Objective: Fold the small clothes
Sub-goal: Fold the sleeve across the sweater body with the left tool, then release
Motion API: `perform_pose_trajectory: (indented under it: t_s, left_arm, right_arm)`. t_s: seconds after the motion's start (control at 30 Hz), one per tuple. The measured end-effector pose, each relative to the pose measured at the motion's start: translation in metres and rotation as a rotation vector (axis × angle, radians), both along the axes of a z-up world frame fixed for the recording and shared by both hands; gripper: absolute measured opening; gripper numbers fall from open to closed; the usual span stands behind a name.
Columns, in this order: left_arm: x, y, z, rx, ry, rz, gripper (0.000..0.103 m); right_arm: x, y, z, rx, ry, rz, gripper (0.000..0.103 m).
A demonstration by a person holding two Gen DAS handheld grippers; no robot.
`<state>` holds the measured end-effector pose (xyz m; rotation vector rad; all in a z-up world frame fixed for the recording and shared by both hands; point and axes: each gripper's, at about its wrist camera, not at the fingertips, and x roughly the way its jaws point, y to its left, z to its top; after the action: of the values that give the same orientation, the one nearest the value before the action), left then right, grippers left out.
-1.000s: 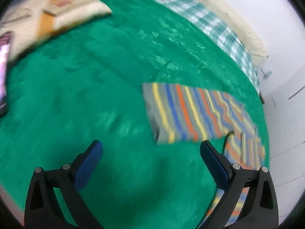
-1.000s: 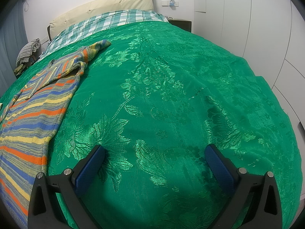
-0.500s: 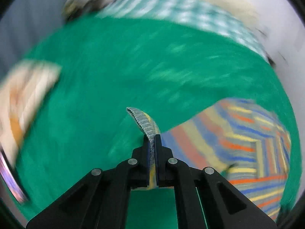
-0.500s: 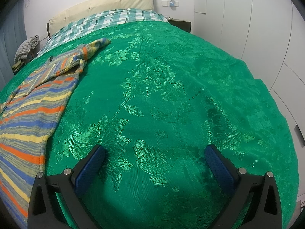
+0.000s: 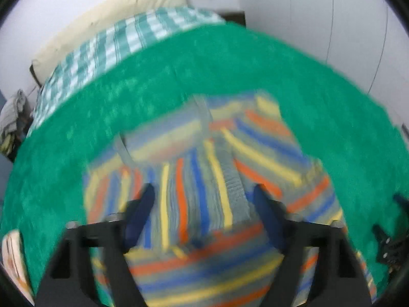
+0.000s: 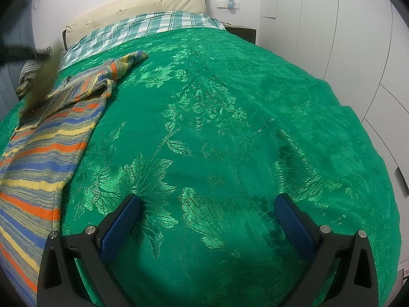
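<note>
Your left gripper has swung a long way across the bed since a second ago: back then it hung with its jaws wide over bare green bedspread beside the striped garment, half a second ago it was clamped on a lifted edge of that cloth, and now it sits right over the striped garment with the jaws opening. Striped fabric lies in the gap between the blue pads, but the pads are not pressing on it, so the carried edge looks released. The blur in the left wrist view hides the finer detail, though a flap with upright stripes appears to lie across a layer with level stripes, which reads as one fold laid over the body of the garment.

Your right gripper has not shifted at all; its jaws stand wide apart over the bare green bedspread, holding nothing, and the garment lies well off to its left, a sleeve end reaching toward the checked sheet.

So the first fold seems done; the far sleeve end is not yet tucked in, and the right side likely needs your next grasp
</note>
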<state>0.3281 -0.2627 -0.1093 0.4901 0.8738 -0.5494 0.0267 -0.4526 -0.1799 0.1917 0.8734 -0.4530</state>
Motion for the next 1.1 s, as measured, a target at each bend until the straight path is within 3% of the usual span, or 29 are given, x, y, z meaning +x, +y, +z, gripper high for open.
perform_pose_trajectory:
  t_s: [0.1, 0.2, 0.37, 0.53, 0.6, 0.7, 0.83, 0.87, 0.9, 0.93, 1.0, 1.1]
  left_arm:
    - [-0.043, 0.039, -0.02, -0.05, 0.085, 0.001, 0.081]
    - [-0.077, 0.086, -0.027, -0.08, 0.109, 0.052, 0.086]
    - [-0.112, 0.199, -0.037, -0.128, 0.145, 0.242, 0.089]
    - [-0.07, 0.245, -0.037, -0.172, 0.133, 0.381, 0.089]
    - [-0.04, 0.237, -0.037, -0.174, 0.137, 0.359, 0.089]
    - [0.005, 0.21, -0.048, -0.103, 0.137, 0.317, 0.086]
    - [0.049, 0.188, -0.062, -0.017, 0.061, 0.341, 0.076]
    - [0.057, 0.19, -0.065, -0.01, 0.034, 0.374, 0.052]
    - [0.063, 0.198, -0.069, -0.002, 0.024, 0.412, 0.037]
    - [0.071, 0.21, -0.077, -0.037, 0.068, 0.464, 0.023]
    - [0.071, 0.217, -0.082, -0.078, 0.073, 0.502, 0.019]
    - [0.056, 0.209, -0.084, -0.019, 0.005, 0.46, 0.021]
  right_arm:
    - [0.0, 0.0, 0.0, 0.002, -0.001, 0.0, 0.103]
    - [0.0, 0.001, 0.001, 0.002, -0.001, 0.0, 0.103]
    - [0.0, 0.001, 0.0, -0.001, 0.0, -0.001, 0.103]
    - [0.001, 0.004, 0.001, -0.017, 0.008, -0.003, 0.103]
    - [0.001, 0.004, 0.001, -0.024, 0.01, -0.003, 0.103]
    - [0.002, 0.004, 0.0, -0.027, 0.013, -0.003, 0.103]
    - [0.002, 0.004, 0.0, -0.027, 0.013, -0.003, 0.103]
    - [0.002, 0.004, 0.0, -0.026, 0.013, -0.003, 0.103]
    - [0.002, 0.004, 0.0, -0.026, 0.013, -0.003, 0.103]
    - [0.002, 0.004, 0.0, -0.025, 0.013, -0.003, 0.103]
    - [0.002, 0.004, 0.0, -0.025, 0.014, -0.003, 0.103]
    - [0.003, 0.004, -0.001, -0.023, 0.016, -0.004, 0.103]
